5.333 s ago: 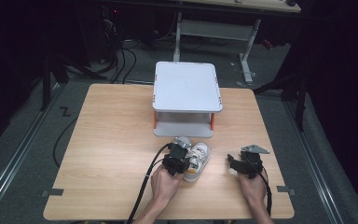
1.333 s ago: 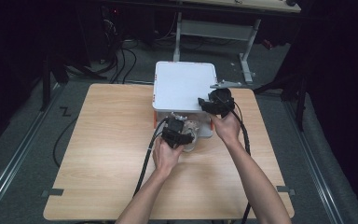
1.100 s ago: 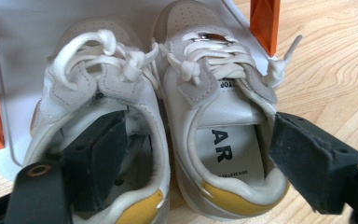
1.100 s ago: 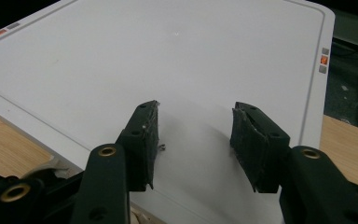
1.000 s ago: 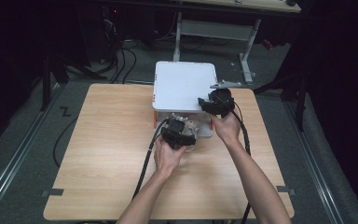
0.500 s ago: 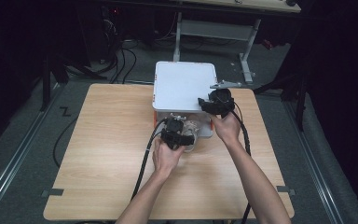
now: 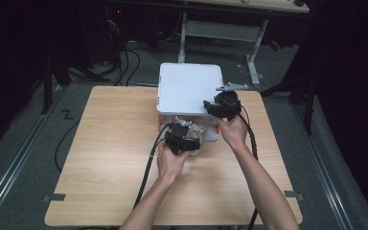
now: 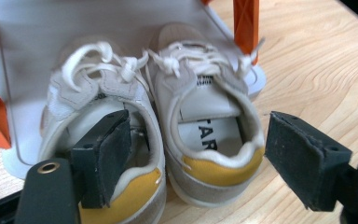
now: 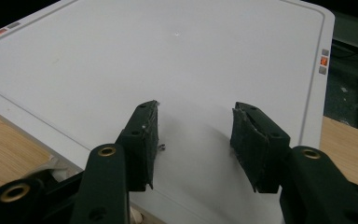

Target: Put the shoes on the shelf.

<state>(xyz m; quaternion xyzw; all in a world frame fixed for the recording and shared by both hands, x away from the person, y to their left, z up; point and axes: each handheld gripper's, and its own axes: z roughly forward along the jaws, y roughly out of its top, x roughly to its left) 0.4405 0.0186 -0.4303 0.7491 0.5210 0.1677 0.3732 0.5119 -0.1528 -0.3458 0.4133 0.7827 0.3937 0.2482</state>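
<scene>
Both hand-held grippers have travelled from the near edge of the worktop (image 7: 100, 158) up to the white shoe rack (image 7: 189, 88), and the pair of shoes (image 8: 158, 135) has gone with the left one; over the last second little has shifted. Now the shoes sit with their toes on the rack's lower shelf (image 8: 37, 42), between orange posts (image 8: 246, 23), and their heels at its front edge over the wood. The left hand-held gripper (image 8: 198, 163) stands wide: one jaw is inside the left shoe's heel opening, the other outside the right shoe, apparently so both shoes can be pushed in together. The right hand-held gripper (image 9: 193, 144) rests half open on the rack's top panel (image 9: 121, 56), holding nothing, probably to steady the rack against that push. Each shoe is off-white with knotted white laces, a grey sole and a yellow heel tab.
</scene>
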